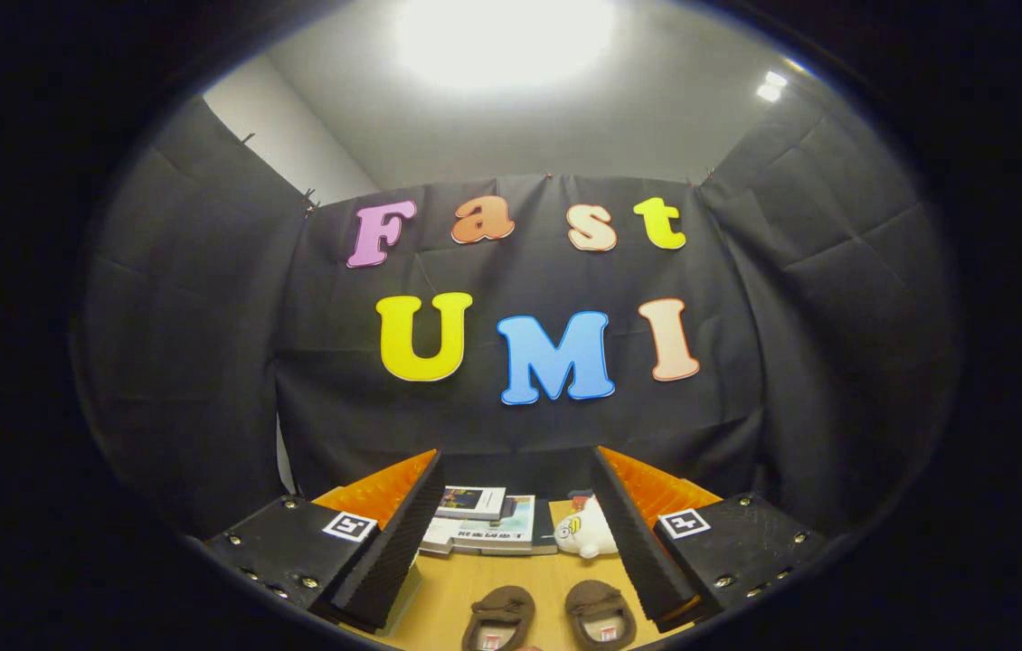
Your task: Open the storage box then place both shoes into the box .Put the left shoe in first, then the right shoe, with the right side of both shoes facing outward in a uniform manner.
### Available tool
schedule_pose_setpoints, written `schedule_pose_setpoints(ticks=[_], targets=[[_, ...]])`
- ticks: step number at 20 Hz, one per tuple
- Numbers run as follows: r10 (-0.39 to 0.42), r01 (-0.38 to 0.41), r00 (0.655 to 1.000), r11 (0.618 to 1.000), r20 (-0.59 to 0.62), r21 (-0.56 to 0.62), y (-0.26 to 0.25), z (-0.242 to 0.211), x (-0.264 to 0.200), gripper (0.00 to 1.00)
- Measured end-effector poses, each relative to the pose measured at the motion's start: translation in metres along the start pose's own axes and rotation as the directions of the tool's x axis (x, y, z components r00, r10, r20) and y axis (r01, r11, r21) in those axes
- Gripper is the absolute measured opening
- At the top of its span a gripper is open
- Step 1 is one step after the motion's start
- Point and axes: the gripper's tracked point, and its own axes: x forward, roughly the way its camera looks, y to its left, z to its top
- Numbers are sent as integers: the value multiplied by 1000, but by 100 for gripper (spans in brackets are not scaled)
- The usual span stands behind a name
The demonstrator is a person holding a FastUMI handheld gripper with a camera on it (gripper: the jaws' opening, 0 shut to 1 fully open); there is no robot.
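So we're right at the start here; the tool (515, 542) is held up high with its fingers spread wide apart and nothing between them, pointing more at the booth wall than at the work. The two shoes (550, 617) sit side by side on the bench (475, 579), near us, down low between the fingers; both look like brown slippers, toes pointing away from us. Further back there's a stack of books (482, 524) and a small white plush toy (585, 532) to its right, just beyond the shoes. The storage box isn't something we can pick out from here, so we can't tell where its lid is.

Our take on doing this step well: tilt the tool down first so we get the box in sight before committing; opening comes before any shoe. Keep the fingers wide on the approach; go for the lid edge, not the middle; and steer clear of the shoes so they don't get knocked out of line.
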Motion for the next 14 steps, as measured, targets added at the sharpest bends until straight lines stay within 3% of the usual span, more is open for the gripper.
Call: schedule_pose_setpoints(ticks=[7,14], targets=[[98,-80,987,988,-128,135,42,-52,0,98],[179,-93,946,948,-269,304,72,-109,3,98]])
